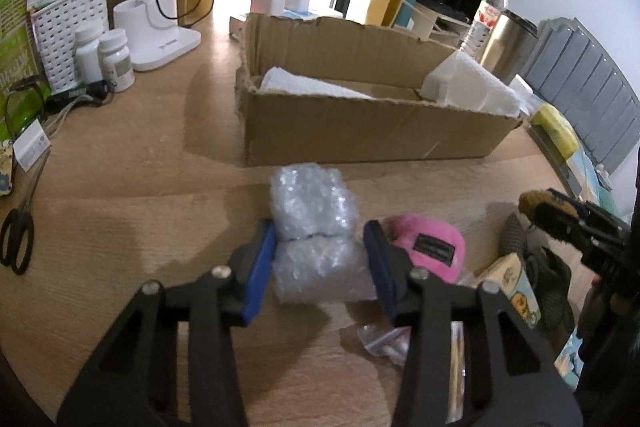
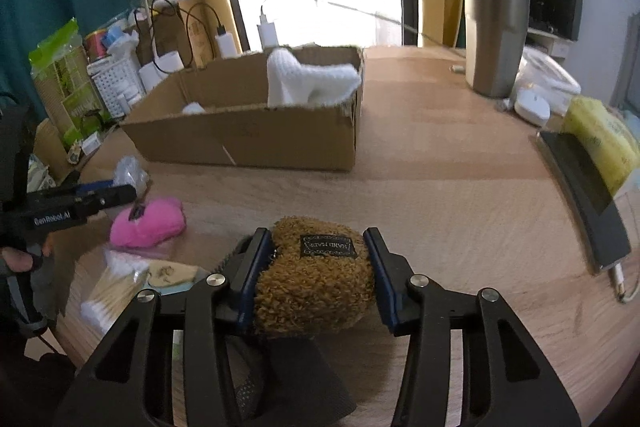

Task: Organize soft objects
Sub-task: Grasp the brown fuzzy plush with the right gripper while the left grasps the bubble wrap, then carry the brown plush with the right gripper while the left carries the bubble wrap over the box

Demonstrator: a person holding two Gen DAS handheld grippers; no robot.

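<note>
A roll of clear bubble wrap (image 1: 316,211) lies on the wooden table, and my left gripper (image 1: 320,231) is shut on its near half, a blue pad against each side. Just right of it rests a pink fuzzy pouch (image 1: 432,247) (image 2: 148,223). My right gripper (image 2: 317,235) is shut on a brown fuzzy pouch (image 2: 316,283) with a dark label, over a dark mesh item (image 2: 296,371). Beyond both stands an open cardboard box (image 1: 360,131) (image 2: 248,143) with white cloth (image 1: 308,85) (image 2: 308,79) inside. In the right wrist view the left gripper (image 2: 112,193) shows at the left edge.
Scissors (image 1: 18,239), a white basket (image 1: 68,39), pill bottles (image 1: 116,63) and a lamp base (image 1: 160,35) crowd the left side. A steel tumbler (image 2: 496,35), a phone (image 2: 580,195) and a yellow pack (image 2: 604,139) sit right. Cotton swabs (image 2: 108,299) lie near the front edge.
</note>
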